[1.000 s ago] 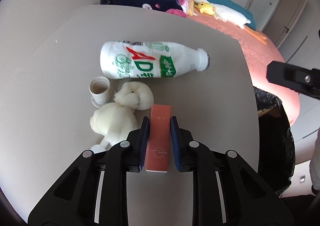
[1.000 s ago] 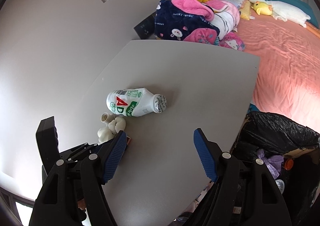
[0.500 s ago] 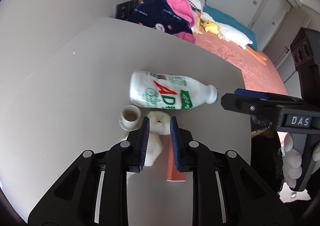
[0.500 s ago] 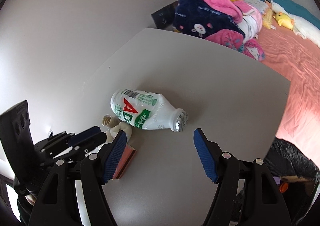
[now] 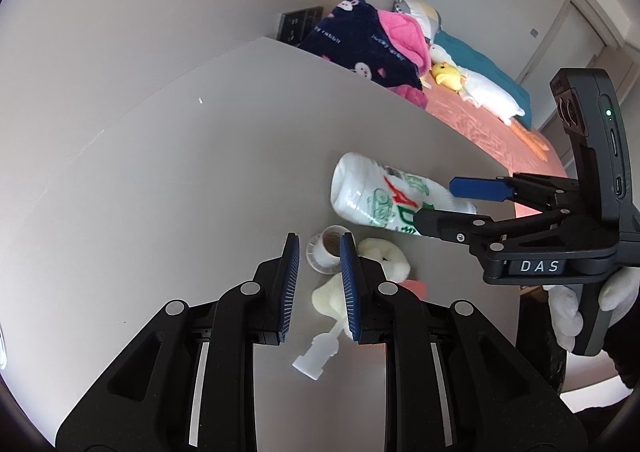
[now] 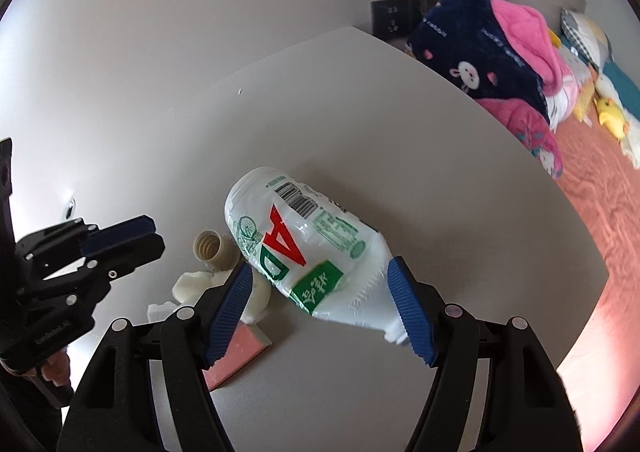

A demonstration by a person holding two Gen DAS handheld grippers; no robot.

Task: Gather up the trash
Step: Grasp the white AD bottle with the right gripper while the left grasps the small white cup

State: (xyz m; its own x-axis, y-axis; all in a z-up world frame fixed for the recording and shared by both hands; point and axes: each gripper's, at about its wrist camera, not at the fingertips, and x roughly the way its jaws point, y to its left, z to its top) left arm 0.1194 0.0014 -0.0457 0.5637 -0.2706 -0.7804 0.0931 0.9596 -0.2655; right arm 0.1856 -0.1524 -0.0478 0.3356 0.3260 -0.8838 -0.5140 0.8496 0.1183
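Right wrist view is showing us our right gripper (image 6: 322,308) spread wide, its blue pads flanking the neck end of a white plastic AD drink bottle (image 6: 298,242) that is lying on its side on the grey table (image 6: 440,156); we are gripping nothing yet. Our left gripper (image 5: 318,288) is hovering with only a narrow gap between its pads, empty, above a small beige threaded cap (image 5: 330,248) and a crumpled white tissue (image 5: 376,256). A pink card box (image 6: 240,352) is lying flat just beside the tissue, near the bottle's base.

We are judging the bottle to be light and probably empty, with thin walls that will dent under pressure and a glossy label that could slip. Its round body may roll away from one-sided contact. We are favouring a hold across the shoulder, just below the neck, where the plastic is stiffer and narrower, squeezing evenly from both sides.
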